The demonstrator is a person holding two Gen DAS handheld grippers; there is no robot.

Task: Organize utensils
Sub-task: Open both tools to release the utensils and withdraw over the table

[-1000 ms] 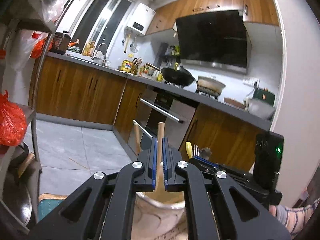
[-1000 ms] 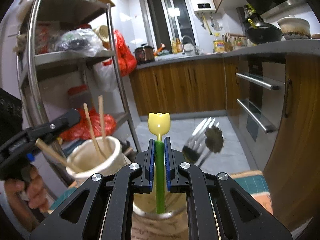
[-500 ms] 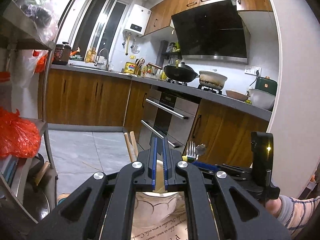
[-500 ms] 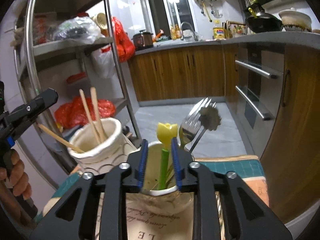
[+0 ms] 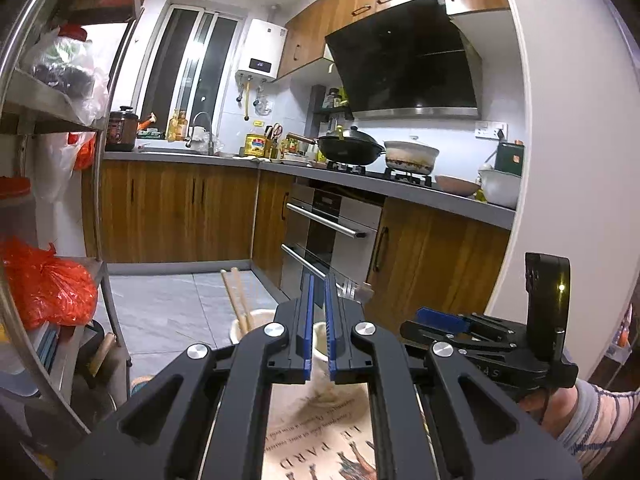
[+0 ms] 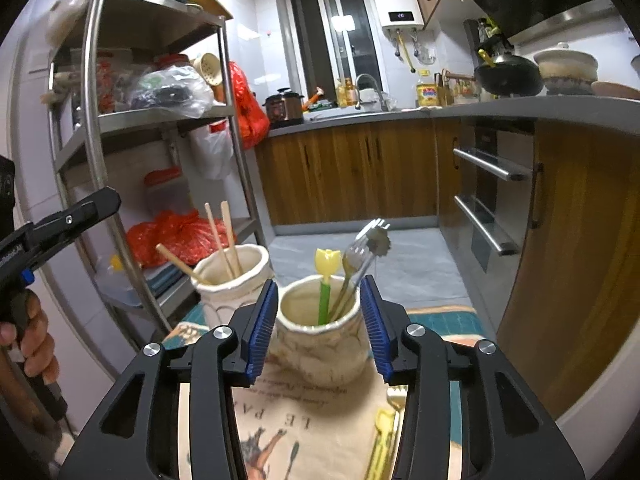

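Note:
Two cream ceramic pots stand on a printed mat (image 6: 304, 420). The left pot (image 6: 232, 276) holds three wooden chopsticks (image 6: 230, 236). The right pot (image 6: 320, 340) holds a green utensil with a yellow tulip top (image 6: 326, 280) and steel forks (image 6: 360, 252). My right gripper (image 6: 319, 284) sits just short of that pot; its jaws are opening and nothing is between the pads. A yellow-handled fork (image 6: 384, 428) lies on the mat under its right finger. My left gripper (image 5: 318, 320) is shut and empty, behind the chopsticks (image 5: 236, 300); it also shows at the left edge of the right wrist view (image 6: 72, 216).
A steel rack (image 6: 96, 120) with bags and jars stands close on the left. Wooden cabinets and an oven (image 6: 484, 200) run along the right and back. The mat's far edge lies just behind the pots, with tiled floor beyond.
The right jaws opened off the green tulip utensil, which now stands in the right pot, and drew back. The left gripper left its chopstick in the left pot and rose away.

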